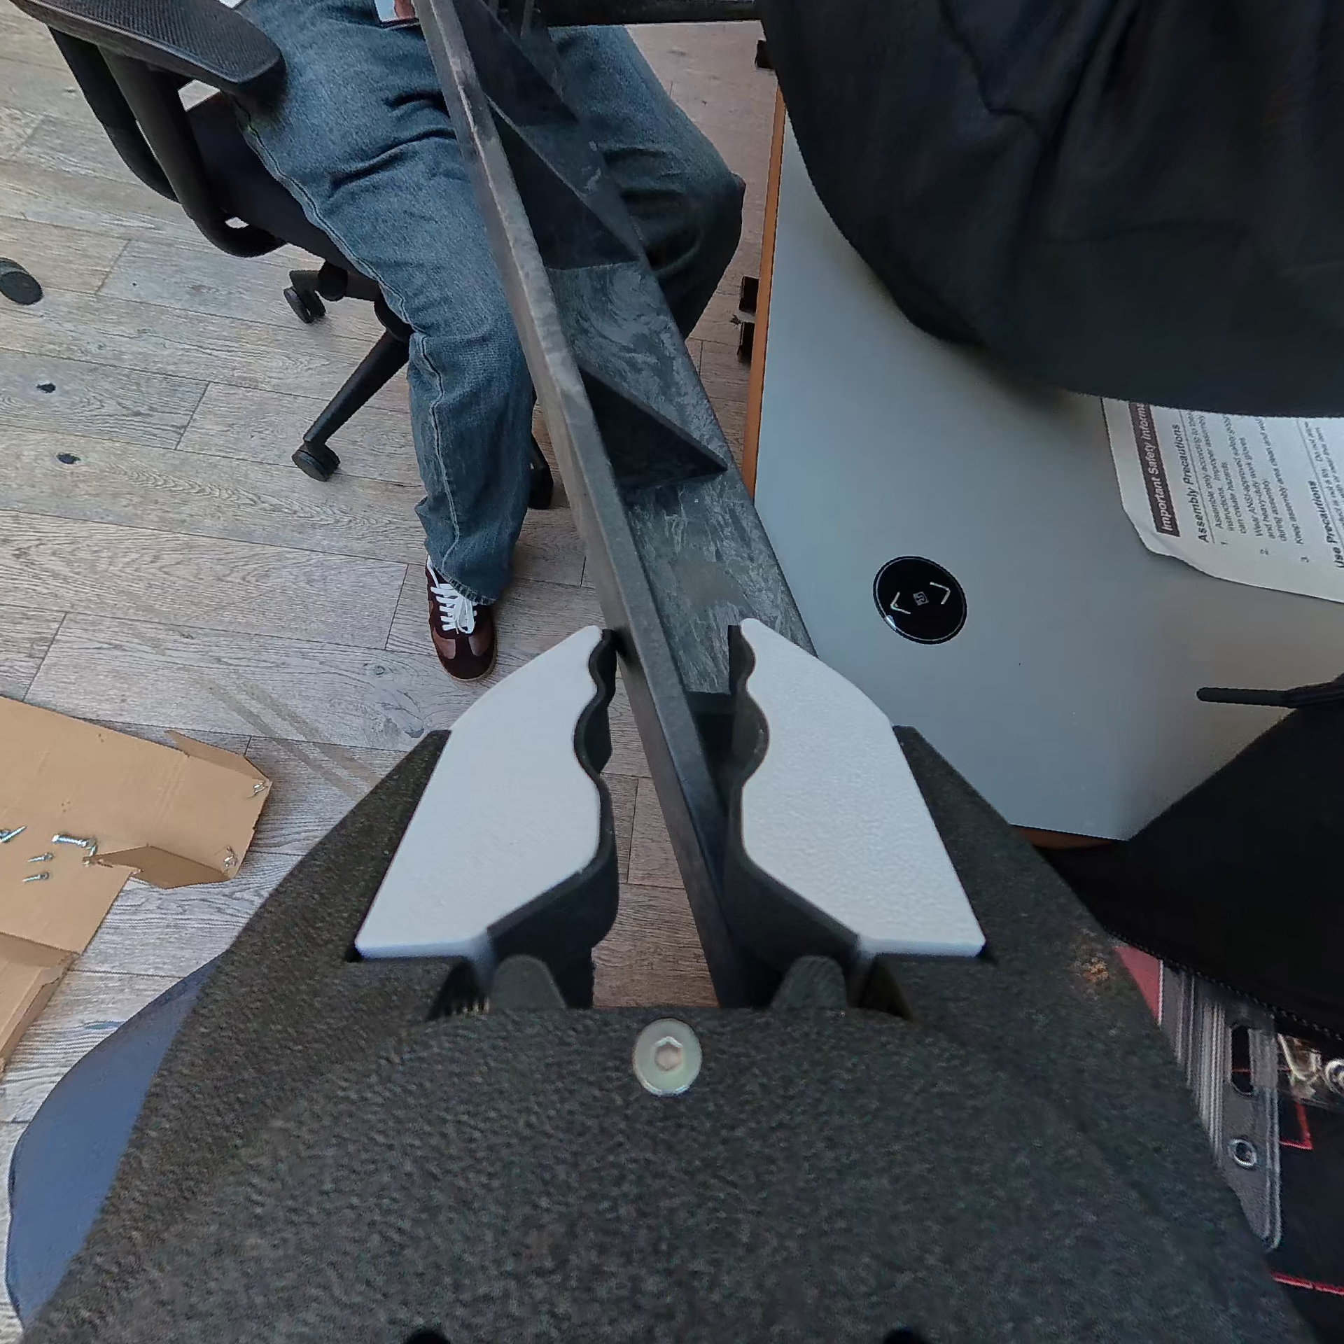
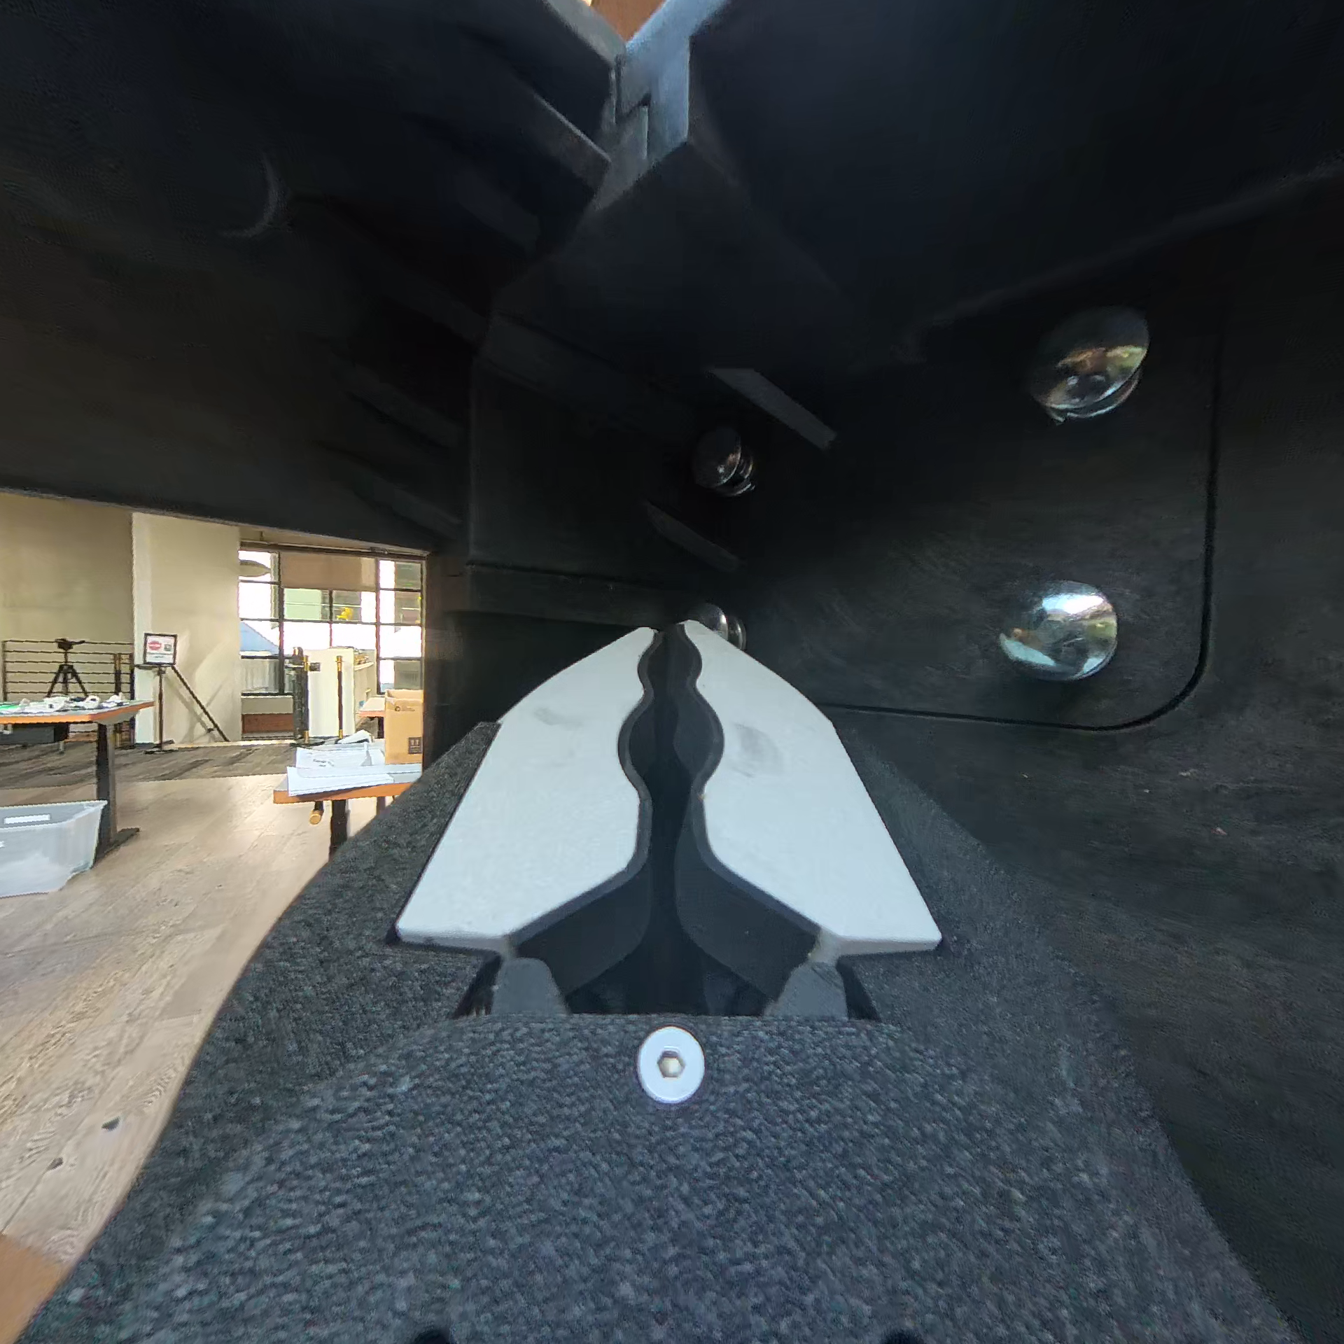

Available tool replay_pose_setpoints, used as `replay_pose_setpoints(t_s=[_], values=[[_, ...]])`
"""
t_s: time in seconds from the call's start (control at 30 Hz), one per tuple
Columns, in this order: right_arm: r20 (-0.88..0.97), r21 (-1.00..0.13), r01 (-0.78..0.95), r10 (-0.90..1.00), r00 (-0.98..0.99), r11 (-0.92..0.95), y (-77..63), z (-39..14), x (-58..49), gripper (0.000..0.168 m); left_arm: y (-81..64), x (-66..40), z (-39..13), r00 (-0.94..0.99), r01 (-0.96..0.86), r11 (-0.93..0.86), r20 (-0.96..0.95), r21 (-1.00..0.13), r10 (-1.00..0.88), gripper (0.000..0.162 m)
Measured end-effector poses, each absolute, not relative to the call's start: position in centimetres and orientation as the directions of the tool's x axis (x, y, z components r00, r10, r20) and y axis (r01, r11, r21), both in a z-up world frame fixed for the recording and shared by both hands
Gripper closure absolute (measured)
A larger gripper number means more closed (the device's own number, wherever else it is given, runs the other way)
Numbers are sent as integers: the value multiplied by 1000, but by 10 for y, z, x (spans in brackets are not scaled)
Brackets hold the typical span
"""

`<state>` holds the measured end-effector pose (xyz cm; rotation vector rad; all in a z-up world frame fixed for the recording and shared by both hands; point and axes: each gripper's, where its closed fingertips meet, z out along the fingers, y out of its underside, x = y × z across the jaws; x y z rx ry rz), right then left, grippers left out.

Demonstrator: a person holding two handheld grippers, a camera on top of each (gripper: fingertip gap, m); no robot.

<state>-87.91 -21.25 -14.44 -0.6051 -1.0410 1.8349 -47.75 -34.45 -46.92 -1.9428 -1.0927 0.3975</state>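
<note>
My left gripper (image 1: 670, 633) is closed around a long black metal bar (image 1: 537, 342) that runs diagonally between its grey fingers (image 1: 509, 800) and away towards the top. The bar touches the left fingertip and the base of the right finger. A scuffed black flange (image 1: 654, 378) of the bar lies to its right. My right gripper (image 2: 673, 634) is shut, tips almost touching, with nothing seen between them. It points at a black underside with a mounting plate (image 2: 945, 582) and shiny bolt heads (image 2: 1058, 629). One small bolt head (image 2: 729, 627) sits just behind the fingertips.
A person in jeans (image 1: 451, 291) sits on a black office chair (image 1: 145, 109) beyond the bar. Flattened cardboard (image 1: 109, 785) with loose screws (image 1: 69, 842) lies on the wooden floor. A white table (image 1: 873, 436) carries a round black control (image 1: 918, 600), a printed sheet (image 1: 1236, 494) and black fabric (image 1: 1054, 182). Farther off stand desks (image 2: 73, 709) and a clear bin (image 2: 44, 844). Some 55 cm of space lies between my two pairs of fingers.
</note>
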Motion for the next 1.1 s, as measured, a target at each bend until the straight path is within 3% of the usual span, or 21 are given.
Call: replay_pose_setpoints(t_s=[0.63,0.93,1.1], values=[[-49,-832,-472,886,-461,-292,-190,-143,-880,168,-344,-478,-470,568,544,-259,123,-798,814,132],[-20,-615,-714,911,-411,-336,-165,-128,-837,168,-344,-478,-470,568,544,-259,123,-798,814,133],[-136,-592,-687,893,-429,-421,-144,-131,-843,168,-344,-478,-470,568,544,-257,125,-798,814,132]])
